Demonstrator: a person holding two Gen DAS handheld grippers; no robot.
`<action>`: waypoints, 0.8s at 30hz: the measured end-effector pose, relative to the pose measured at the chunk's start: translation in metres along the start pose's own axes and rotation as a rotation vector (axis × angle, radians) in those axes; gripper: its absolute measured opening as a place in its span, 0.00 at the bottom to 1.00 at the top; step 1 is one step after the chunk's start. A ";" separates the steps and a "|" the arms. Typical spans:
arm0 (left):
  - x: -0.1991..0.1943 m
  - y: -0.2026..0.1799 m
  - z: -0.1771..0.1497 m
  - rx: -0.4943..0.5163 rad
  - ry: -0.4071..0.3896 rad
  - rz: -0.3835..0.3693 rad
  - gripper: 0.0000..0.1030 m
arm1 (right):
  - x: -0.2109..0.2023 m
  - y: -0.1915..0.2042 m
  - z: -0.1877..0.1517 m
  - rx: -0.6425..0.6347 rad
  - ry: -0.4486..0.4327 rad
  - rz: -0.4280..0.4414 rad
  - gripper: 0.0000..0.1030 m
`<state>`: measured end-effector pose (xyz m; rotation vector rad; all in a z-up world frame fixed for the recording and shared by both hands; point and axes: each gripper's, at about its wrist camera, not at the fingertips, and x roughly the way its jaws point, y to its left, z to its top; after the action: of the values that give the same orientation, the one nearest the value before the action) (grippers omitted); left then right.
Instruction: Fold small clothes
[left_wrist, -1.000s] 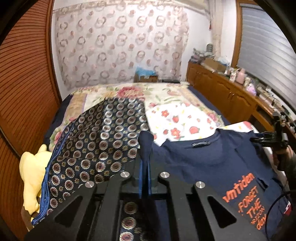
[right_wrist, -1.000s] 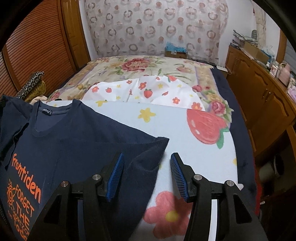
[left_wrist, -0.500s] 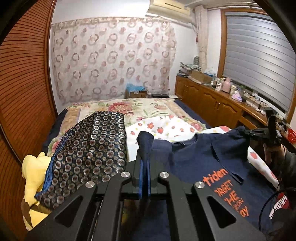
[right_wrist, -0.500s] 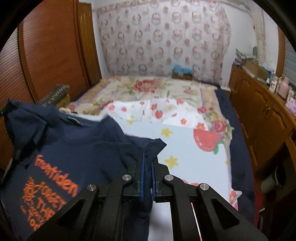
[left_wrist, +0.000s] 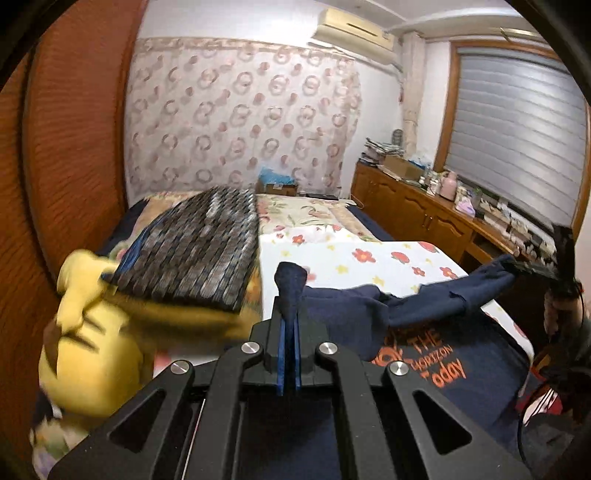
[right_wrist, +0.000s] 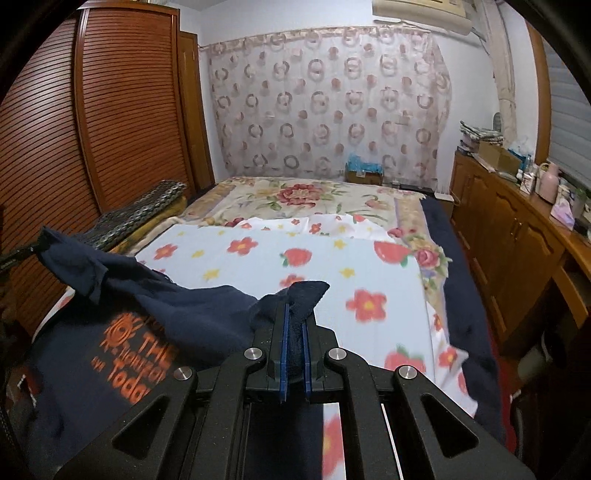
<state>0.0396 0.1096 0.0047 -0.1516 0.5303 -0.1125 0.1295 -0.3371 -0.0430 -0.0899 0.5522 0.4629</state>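
A navy T-shirt (right_wrist: 207, 314) with orange lettering hangs stretched above the bed (right_wrist: 332, 266), one bunched corner clenched in the left gripper (left_wrist: 290, 295), another in the right gripper (right_wrist: 294, 314).

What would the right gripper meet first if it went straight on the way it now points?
Apart from the navy T-shirt it grips, the right gripper would probably meet the strawberry-print sheet on the bed; depth is unclear.
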 end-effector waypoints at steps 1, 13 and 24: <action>-0.006 0.002 -0.005 -0.011 0.001 0.003 0.04 | -0.009 0.001 -0.007 0.004 0.003 0.006 0.06; -0.043 0.003 -0.044 -0.004 0.046 0.045 0.04 | -0.073 0.015 -0.034 -0.026 0.077 0.007 0.06; -0.041 0.016 -0.041 -0.012 0.038 0.063 0.58 | -0.071 0.021 -0.019 -0.038 0.101 -0.035 0.17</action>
<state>-0.0159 0.1266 -0.0130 -0.1443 0.5727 -0.0513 0.0577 -0.3509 -0.0208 -0.1592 0.6397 0.4367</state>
